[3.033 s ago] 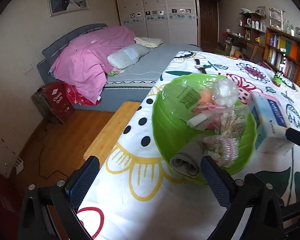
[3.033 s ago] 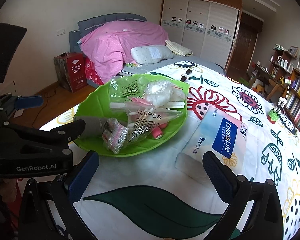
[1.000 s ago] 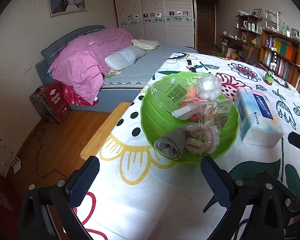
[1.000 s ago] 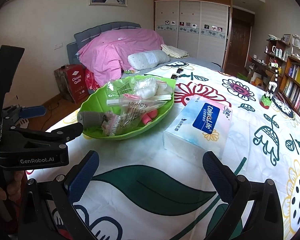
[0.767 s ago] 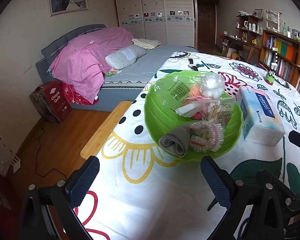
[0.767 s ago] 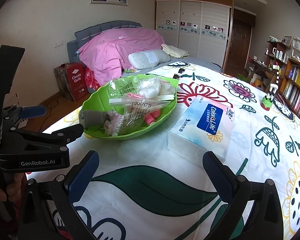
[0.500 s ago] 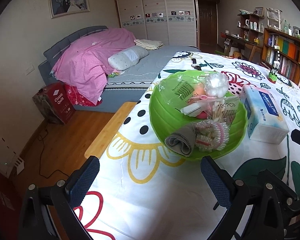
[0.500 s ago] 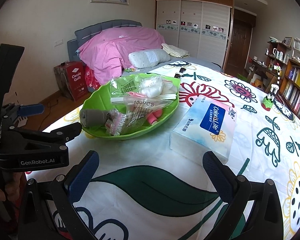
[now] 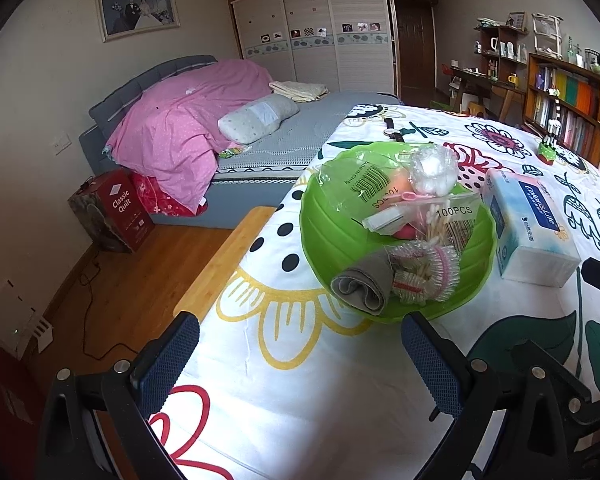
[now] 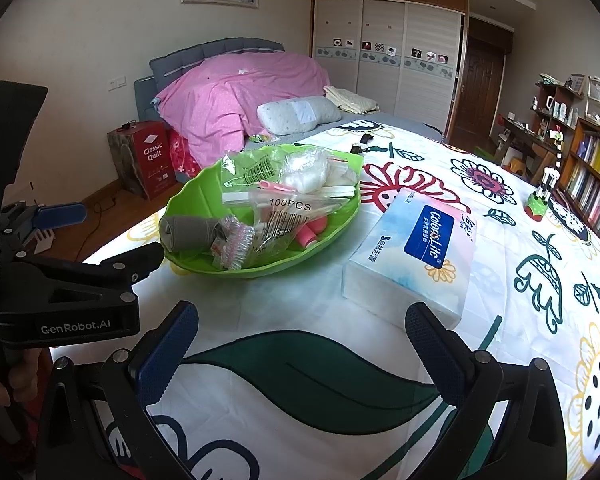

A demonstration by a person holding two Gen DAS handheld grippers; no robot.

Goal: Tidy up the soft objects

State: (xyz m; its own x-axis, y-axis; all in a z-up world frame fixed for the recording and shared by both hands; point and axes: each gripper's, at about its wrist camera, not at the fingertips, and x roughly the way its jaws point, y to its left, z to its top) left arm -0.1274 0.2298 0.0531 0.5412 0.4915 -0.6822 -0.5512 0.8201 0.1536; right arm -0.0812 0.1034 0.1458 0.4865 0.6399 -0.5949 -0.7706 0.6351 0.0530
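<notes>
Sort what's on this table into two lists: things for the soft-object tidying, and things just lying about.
For the job: green bowl, rolled grey cloth, cotton balls bag, cotton swab bag, tissue pack.

Lying about: wristwatch, zebra figurine.

Ahead of the left gripper (image 9: 300,356) fingers we see a glossy green plastic bowl (image 9: 328,236) holding a matt grey rolled cloth (image 9: 364,286) and crinkly clear plastic bags (image 9: 452,220). Beyond the right gripper (image 10: 300,354) fingers lies a smooth, shiny-wrapped tissue pack (image 10: 416,252) on printed matt tablecloth (image 10: 540,320). Our finger pads (image 10: 166,354) look rough, dimpled blue rubber.
</notes>
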